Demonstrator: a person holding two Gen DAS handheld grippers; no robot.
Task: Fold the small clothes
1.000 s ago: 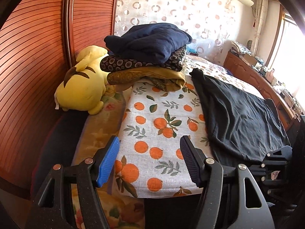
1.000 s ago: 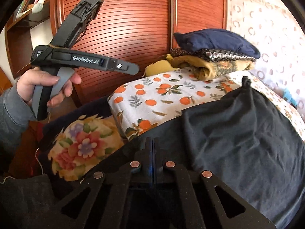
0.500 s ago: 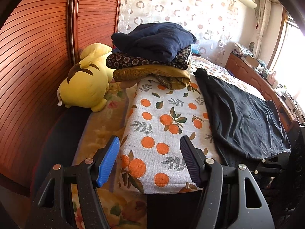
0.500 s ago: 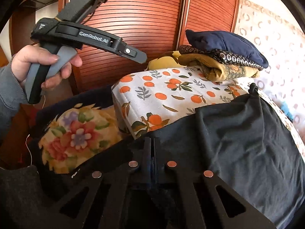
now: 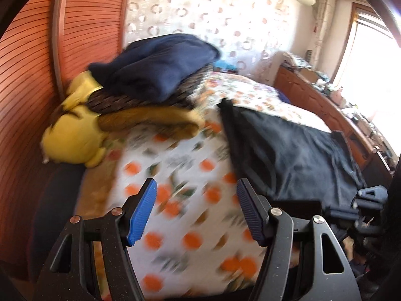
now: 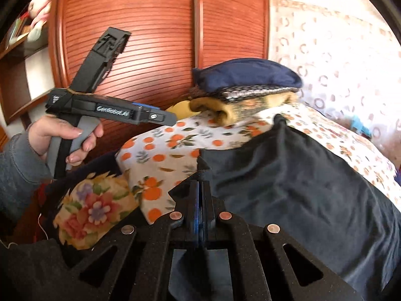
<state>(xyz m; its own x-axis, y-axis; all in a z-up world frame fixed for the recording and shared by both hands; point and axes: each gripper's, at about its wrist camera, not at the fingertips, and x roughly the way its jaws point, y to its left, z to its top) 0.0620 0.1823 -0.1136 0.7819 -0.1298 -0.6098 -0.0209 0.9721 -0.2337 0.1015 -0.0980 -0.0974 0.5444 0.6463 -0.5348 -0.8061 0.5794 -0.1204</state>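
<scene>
A black garment (image 5: 300, 155) (image 6: 288, 188) lies spread on the bed, on the right part of an orange-print cloth (image 5: 180, 175) (image 6: 160, 150). My right gripper (image 6: 200, 183) is shut on the garment's near left corner, which rises into the fingertips. It shows only partly in the left wrist view, where the right gripper (image 5: 368, 200) sits at the lower right. My left gripper (image 5: 196, 188) hangs open over the orange-print cloth with nothing between its blue pads (image 5: 142, 210). From the side, the left gripper (image 6: 112, 111) is held in a hand (image 6: 65, 135).
A stack of folded clothes (image 5: 155, 75) (image 6: 245, 85), navy on top, sits at the cloth's far end beside a yellow plush toy (image 5: 72, 135). Slatted wooden wardrobe doors (image 5: 25, 75) (image 6: 150, 25) stand left. A floral blanket (image 6: 92, 208) covers the bed's near edge. A wooden dresser (image 5: 325, 105) runs along the right.
Both grippers have moved forward and slightly up; the folded stack looms larger in the blurred left view. The black garment's corner has risen with the right gripper. Neither gripper's opening has changed.
</scene>
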